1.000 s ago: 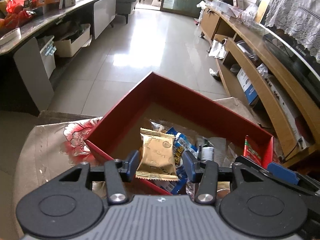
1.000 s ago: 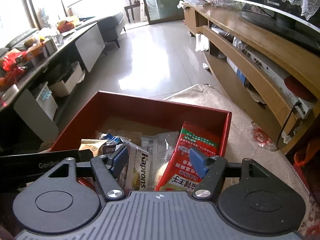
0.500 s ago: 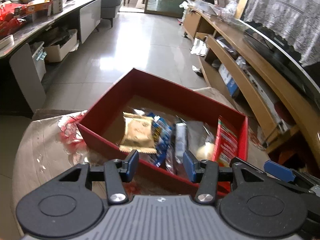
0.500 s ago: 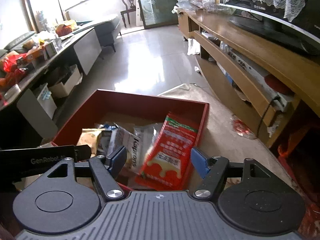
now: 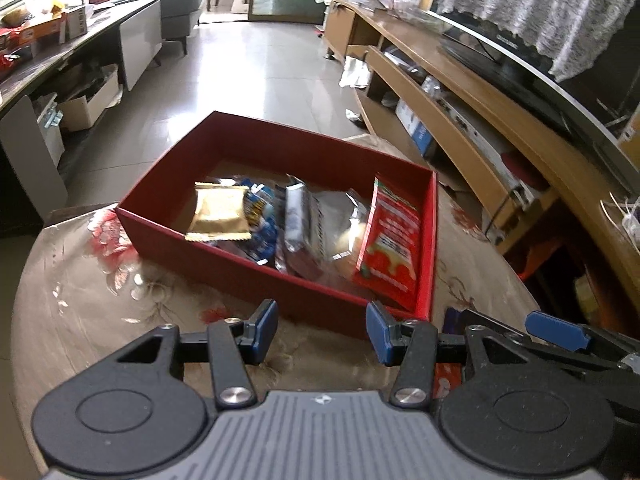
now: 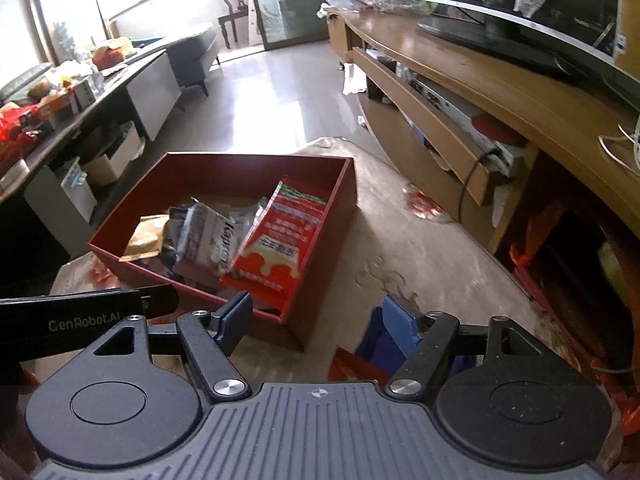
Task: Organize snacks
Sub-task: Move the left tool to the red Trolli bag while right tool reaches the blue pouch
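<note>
A red box (image 5: 240, 280) stands on the round floral table and holds several snacks. Among them are a gold packet (image 5: 218, 212), a blue packet (image 5: 262, 220), a silvery packet (image 5: 304, 216) and a red packet (image 5: 390, 240) leaning on its right wall. My left gripper (image 5: 322, 330) hangs open and empty just short of the box's near wall. My right gripper (image 6: 316, 320) is open and empty too, off the near right corner of the box (image 6: 332, 240). Under it lie a blue packet (image 6: 380, 340) and an orange-red packet (image 6: 352, 364).
The table's floral cloth (image 6: 420, 260) is bare to the right of the box. A long wooden TV stand (image 5: 460, 120) with a television (image 6: 520, 40) runs along the right. A dark counter (image 5: 60, 52) with clutter lines the left, with tiled floor (image 5: 260, 72) between.
Both grippers have drawn back from the box toward me. The gold packet, between the left fingers a second ago, lies in the box. The red packet has left the right fingers and leans inside.
</note>
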The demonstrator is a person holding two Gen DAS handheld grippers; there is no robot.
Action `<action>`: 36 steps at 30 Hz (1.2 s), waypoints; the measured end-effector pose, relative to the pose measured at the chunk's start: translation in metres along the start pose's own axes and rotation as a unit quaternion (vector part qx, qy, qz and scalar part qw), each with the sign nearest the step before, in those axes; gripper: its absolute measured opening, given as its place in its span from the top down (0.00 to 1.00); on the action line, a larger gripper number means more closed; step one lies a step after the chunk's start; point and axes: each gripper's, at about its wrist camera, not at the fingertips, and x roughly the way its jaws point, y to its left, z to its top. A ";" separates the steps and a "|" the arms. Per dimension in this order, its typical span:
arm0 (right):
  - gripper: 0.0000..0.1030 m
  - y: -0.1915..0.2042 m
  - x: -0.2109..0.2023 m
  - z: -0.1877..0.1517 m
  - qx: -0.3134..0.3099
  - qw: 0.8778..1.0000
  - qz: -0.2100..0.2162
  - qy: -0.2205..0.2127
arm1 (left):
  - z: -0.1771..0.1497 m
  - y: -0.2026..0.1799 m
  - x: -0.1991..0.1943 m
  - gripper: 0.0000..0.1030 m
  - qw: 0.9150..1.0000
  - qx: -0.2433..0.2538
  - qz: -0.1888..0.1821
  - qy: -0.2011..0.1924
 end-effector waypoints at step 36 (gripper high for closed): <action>0.22 -0.101 0.012 -0.024 0.075 0.993 -0.054 0.070 | -0.072 -0.107 0.076 0.25 0.984 0.111 -0.060 0.124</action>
